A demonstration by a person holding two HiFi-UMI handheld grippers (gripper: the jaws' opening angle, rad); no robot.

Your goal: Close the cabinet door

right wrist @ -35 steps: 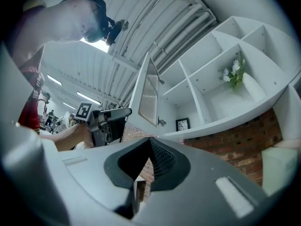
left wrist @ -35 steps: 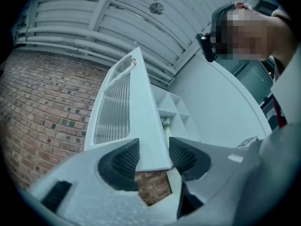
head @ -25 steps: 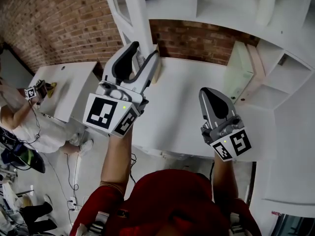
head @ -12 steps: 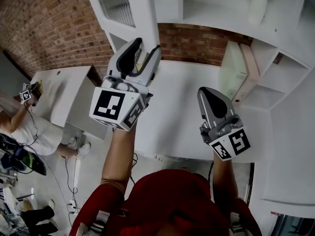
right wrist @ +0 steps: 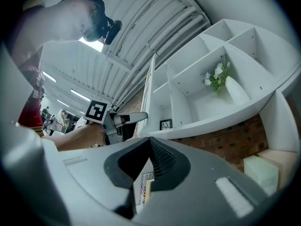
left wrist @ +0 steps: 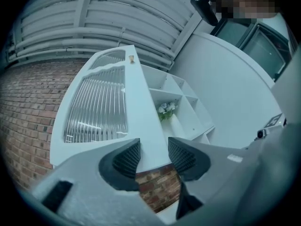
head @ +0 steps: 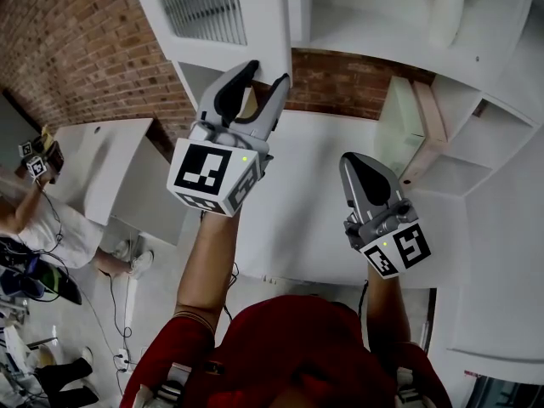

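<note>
Head view, door: We see the cabinet door [head: 212, 7] swung open at the top left, well out from the cabinet [head: 374, 32].
Head view, tongs: The left tongs [head: 265, 75] reach up to the door's bottom corner. The right tongs [head: 355, 167] wait apart from it, over the counter [head: 314, 202].
Head view, room: We see a white counter, a brick wall [head: 85, 49], a vase [head: 446, 11] on a shelf, and another person [head: 51, 228] far to the left.
Left gripper view, tongs: The left tongs [left wrist: 153, 147] are apart and have just been closing a little. The door's white bottom edge shows in the gap, but we think nothing is squeezed.
Left gripper view, what could go wrong: If we push only on this low corner, the tongs may slip off and the door may stop halfway. A hard shove could bang the door and shake the vase.
Right gripper view, tongs: The right tongs [right wrist: 150, 142] are pressed together with nothing in them.
Right gripper view, door: We see the door edge-on, sticking out from the shelves, with the left tongs beside it.
</note>
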